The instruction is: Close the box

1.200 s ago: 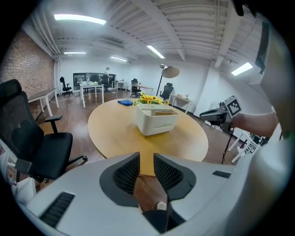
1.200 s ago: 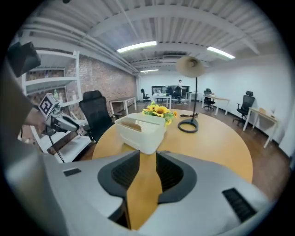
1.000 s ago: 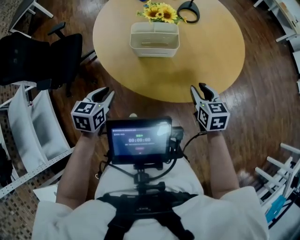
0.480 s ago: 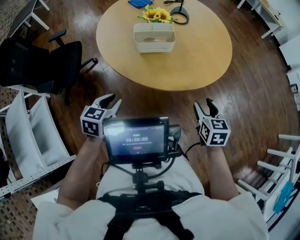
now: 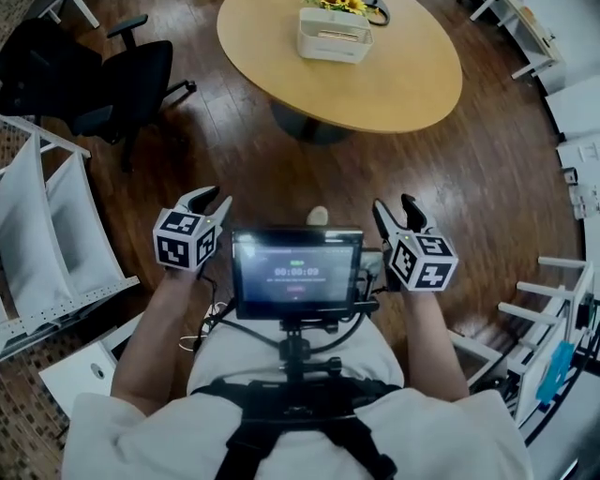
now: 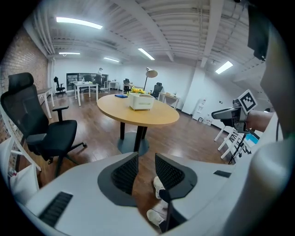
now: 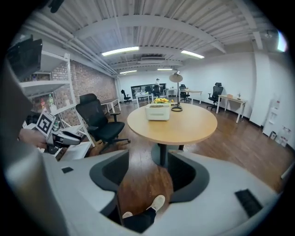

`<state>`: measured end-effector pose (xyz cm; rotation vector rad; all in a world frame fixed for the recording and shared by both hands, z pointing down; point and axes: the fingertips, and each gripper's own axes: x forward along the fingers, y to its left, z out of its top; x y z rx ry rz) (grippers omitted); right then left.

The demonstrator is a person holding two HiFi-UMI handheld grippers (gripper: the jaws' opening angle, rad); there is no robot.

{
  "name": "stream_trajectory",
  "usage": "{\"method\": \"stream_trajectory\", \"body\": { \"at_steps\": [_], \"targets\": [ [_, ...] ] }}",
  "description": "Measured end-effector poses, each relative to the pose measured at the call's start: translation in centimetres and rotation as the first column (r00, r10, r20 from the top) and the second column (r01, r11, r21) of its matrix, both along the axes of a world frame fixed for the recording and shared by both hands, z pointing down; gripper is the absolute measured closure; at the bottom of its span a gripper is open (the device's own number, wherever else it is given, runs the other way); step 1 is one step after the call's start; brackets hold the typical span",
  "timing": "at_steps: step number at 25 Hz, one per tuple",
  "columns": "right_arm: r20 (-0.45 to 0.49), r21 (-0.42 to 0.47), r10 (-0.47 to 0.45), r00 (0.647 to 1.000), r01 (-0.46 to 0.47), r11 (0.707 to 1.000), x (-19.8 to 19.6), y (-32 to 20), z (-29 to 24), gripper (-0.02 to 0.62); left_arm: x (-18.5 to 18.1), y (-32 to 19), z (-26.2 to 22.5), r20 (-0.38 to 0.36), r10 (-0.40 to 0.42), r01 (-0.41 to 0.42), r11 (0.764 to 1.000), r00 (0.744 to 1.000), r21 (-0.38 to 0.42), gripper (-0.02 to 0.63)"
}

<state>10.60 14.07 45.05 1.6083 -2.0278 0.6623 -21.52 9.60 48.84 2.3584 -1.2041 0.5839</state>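
The white box stands on the round wooden table at the top of the head view, well beyond both grippers. From here I cannot make out its lid. It also shows far ahead as the box and the box. My left gripper hangs over the wood floor, its jaws a little apart and empty; the left gripper has only floor and a shoe in its gap. My right gripper is opening wide with nothing between its jaws, as the right gripper confirms.
A black office chair stands left of the table. White shelving lines the left side and white racks the right. A screen on a chest rig sits between the grippers. Yellow flowers and a desk lamp stand behind the box.
The table and box have slid up and away in the head view as the person stepped back. The right gripper's jaws stand wider apart. Both grippers stay near the chest screen.
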Motion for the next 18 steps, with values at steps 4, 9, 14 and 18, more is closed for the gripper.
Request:
{"method": "stream_trajectory", "body": {
  "at_steps": [4, 9, 14, 18],
  "targets": [
    [0.007, -0.016, 0.003, 1.0, -0.003, 1.0, -0.7, 3.8, 0.3, 0.322, -1.1, 3.6, 0.1, -0.014, -0.003, 0.003, 1.0, 1.0, 0.001, 0.483],
    [-0.003, -0.03, -0.001, 1.0, 0.001, 1.0, -0.9, 5.9, 0.3, 0.324, -1.8, 5.7, -0.3, -0.009, -0.017, 0.017, 1.0, 1.0, 0.017, 0.483],
    [0.016, -0.022, 0.0, 1.0, 0.0, 1.0, -0.1, 7.0, 0.2, 0.324, -0.7, 6.4, -0.8, 0.0, -0.014, 0.014, 1.0, 1.0, 0.022, 0.483],
    [0.024, -0.012, -0.004, 1.0, 0.004, 1.0, 1.4, 7.9, 0.1, 0.325, 1.3, 7.1, -1.3, 0.006, -0.012, 0.012, 1.0, 1.0, 0.022, 0.483]
  ]
}}
